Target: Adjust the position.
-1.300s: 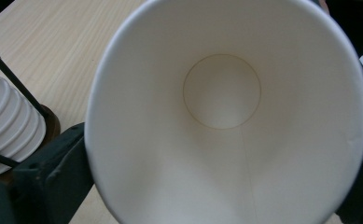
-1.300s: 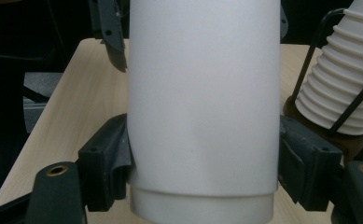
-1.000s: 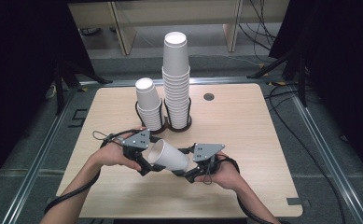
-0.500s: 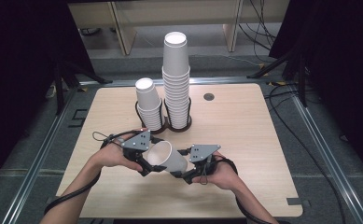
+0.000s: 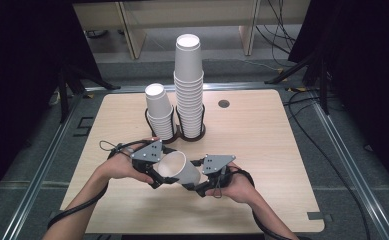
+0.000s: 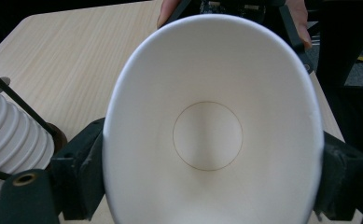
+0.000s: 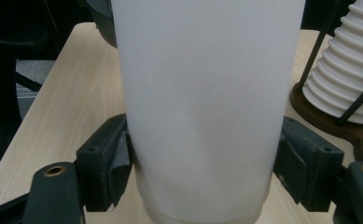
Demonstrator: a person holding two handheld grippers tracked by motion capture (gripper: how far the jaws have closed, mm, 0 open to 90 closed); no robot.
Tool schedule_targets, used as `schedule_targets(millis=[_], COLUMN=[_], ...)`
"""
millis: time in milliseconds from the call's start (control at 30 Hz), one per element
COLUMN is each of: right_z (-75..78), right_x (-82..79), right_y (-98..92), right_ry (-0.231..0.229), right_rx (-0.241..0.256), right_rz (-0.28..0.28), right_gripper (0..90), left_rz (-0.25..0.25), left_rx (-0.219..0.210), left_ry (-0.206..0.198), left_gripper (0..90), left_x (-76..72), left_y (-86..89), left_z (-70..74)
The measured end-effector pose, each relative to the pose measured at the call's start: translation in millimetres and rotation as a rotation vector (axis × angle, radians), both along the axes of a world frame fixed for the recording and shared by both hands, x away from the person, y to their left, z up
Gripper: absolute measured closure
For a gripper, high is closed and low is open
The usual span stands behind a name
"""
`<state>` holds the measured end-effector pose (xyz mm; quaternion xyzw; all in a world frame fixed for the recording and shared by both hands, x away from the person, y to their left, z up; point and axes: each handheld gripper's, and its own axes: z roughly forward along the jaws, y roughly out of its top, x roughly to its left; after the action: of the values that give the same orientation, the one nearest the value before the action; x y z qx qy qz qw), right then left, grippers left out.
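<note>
White paper cup (image 5: 177, 170), unmarked, is clamped between left gripper (image 5: 158, 176) at its rim and right gripper (image 5: 200, 185) near its base; grippers drawn slightly nearer the person than before.

Cup (image 6: 212, 140) cut off at the bottom edge of the left gripper view, its rim squeezed oval and hiding most of the right gripper (image 6: 235, 7) and hand (image 6: 170, 9) behind. Short stack (image 6: 9, 140) clipped by the left edge there. In the right gripper view, cup (image 7: 207, 102) cut at the top, mouth out of frame, masking the left gripper (image 7: 100, 14); stack (image 7: 347, 70) clipped at right. From the high view, jaws of both grippers (image 5: 157, 175) (image 5: 202, 185) mostly covered by plates and hands; forearms cut by the bottom edge.
</note>
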<state>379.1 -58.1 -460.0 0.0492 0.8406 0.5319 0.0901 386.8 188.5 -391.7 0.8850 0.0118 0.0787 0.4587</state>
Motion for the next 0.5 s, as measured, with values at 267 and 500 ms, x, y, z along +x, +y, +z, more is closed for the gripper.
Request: schedule_targets(millis=[267,500], right_z=[1.7,1.4], right_x=[0.1,0.6], right_y=[-0.6,-2.0], right_ry=[0.023,0.046], right_rx=[0.007,0.007], right_rz=[-0.017,-0.046], right_gripper=[23.4,18.3], left_rz=[-0.003,0.021], left_rx=[0.023,0.077], left_ry=[-0.021,-0.055], left_gripper=[15.1,15.1], left_x=[-0.3,0.4], left_y=[-1.0,0.0], left_z=[1.9,4.9])
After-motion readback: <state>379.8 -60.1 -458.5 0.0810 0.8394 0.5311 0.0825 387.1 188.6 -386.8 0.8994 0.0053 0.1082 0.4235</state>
